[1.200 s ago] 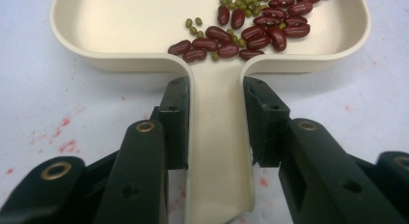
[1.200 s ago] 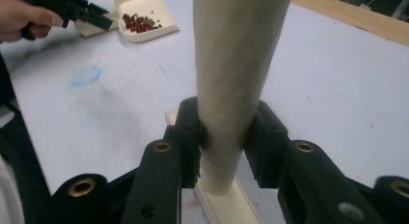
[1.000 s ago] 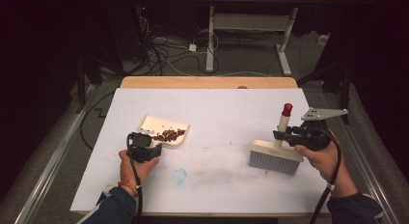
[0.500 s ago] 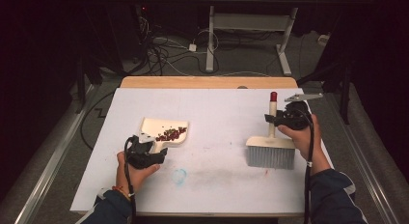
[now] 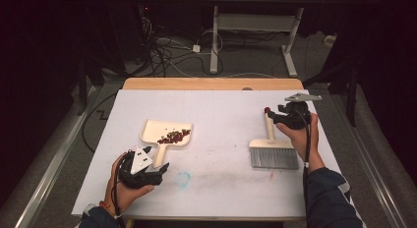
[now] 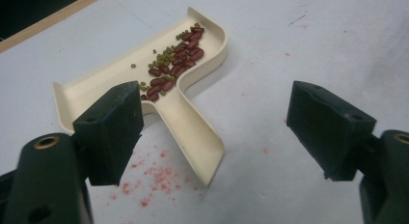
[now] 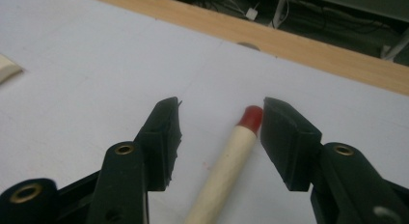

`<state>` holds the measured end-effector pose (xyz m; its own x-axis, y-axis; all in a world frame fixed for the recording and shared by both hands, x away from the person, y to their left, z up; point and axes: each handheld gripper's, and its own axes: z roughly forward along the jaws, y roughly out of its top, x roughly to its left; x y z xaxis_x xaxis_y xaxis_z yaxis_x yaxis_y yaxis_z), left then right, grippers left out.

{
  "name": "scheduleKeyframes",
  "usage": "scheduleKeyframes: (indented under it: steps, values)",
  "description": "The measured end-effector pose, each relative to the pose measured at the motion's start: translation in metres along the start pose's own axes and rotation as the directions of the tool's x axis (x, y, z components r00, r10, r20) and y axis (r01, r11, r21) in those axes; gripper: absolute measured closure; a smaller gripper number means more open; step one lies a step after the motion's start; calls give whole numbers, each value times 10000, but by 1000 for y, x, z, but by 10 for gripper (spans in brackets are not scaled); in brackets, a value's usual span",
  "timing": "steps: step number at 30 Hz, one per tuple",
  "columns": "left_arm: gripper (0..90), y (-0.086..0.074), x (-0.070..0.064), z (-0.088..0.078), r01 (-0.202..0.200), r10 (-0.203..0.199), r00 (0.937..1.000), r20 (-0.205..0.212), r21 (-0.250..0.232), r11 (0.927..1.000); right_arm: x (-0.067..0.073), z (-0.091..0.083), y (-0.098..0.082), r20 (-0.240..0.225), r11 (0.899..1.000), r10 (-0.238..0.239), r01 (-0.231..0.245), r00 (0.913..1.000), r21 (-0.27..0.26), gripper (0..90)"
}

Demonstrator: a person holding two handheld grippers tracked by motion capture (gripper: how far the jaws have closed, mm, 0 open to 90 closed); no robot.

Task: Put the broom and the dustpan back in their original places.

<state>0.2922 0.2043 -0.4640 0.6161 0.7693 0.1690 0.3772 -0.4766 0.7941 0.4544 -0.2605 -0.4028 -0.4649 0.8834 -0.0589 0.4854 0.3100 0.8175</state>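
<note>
**Both my grippers open at brush and dustpan**

My left gripper (image 6: 212,137) gapes wide around the cream dustpan (image 6: 144,74) handle, touching nothing. Beans (image 6: 176,60) lie in its tray. My right gripper (image 7: 219,132) stands parted around the brush (image 5: 272,148) handle's red tip, on the white table (image 5: 221,184).

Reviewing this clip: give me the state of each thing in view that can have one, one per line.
Dustpan: flat on the table, holding red beans and small green ones, ungripped.
Brush: lying flat, bristles toward the person, handle between the right jaws, not clamped.
Left gripper: open, jaws either side of the dustpan's handle.
Right gripper: open around the brush's red-tipped handle.
Table: white cover, stained with red specks and a blue mark.
</note>
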Motion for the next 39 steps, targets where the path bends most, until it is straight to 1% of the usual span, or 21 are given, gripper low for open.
scheduleKeyframes:
  steps: [3,6,8,11,14,15,17,18,20,22,24,27,29,31,33,34,36,38,39]
  values:
    - [198,-3,0,-2,-3,3,10000,55,-47,10000,1,-3,0,55,9996,47,-45,10000,-275,460]
    - [198,-4,2,3,-124,124,9999,23,21,9999,4,-4,1,-48,9991,-15,13,10000,-423,437]
    - [198,-4,4,5,-28,28,10000,25,11,10000,7,-6,1,-122,9984,-108,101,9999,-563,414]
    - [198,-6,5,8,214,-214,9997,98,57,9998,11,-8,2,-74,9972,-244,239,9997,-715,380]
    - [198,-7,3,9,101,-103,9998,195,111,9999,14,-10,2,40,9950,-279,281,9996,-955,334]
    - [198,-7,2,9,69,-71,9995,295,58,10000,14,-11,2,49,9942,-266,270,9996,-1037,313]
    - [198,-6,0,8,5,-5,9995,303,-1,10000,15,-14,2,150,9919,-224,241,9996,-1250,252]
    - [198,-5,-1,8,-27,27,9994,337,-20,10000,16,-15,2,141,9909,-219,235,9997,-1323,245]
    - [198,-5,-2,9,-82,82,9994,347,19,10000,17,-17,3,350,9903,-235,280,9991,-1359,225]
    - [198,-5,-3,9,-124,122,9993,349,38,9999,18,-18,3,220,9904,-315,342,9993,-1339,203]
    - [198,-5,-2,9,-92,91,9994,340,46,9999,19,-20,2,81,9896,-317,325,9995,-1400,198]
    - [198,-5,-2,8,-76,75,9995,313,28,10000,20,-25,3,171,9881,-373,395,9992,-1486,171]
    - [192,-5,-2,9,-79,77,9995,302,75,9999,23,-30,3,126,9866,-446,461,9989,-1564,171]
    - [192,-5,-2,9,-48,45,9999,164,182,9998,26,-35,3,29,9839,-506,503,9987,-1712,164]
    - [192,-6,-1,10,-22,17,9998,180,268,9996,30,-39,4,41,9820,-717,713,9974,-1750,163]
    - [192,-6,-1,10,8,-13,9998,187,259,9997,31,-40,3,107,9786,-898,902,9959,-1851,165]
    - [192,-6,0,9,9,-13,9998,200,227,9997,35,-44,1,195,9744,-1024,1043,9946,-1994,163]
    - [192,-6,0,8,38,-41,9998,189,147,9999,38,-46,1,48,9735,-1169,1156,9931,-1973,161]
    - [192,-6,0,8,37,-39,9998,172,138,9999,40,-47,0,47,9742,-1148,1135,9934,-1952,161]
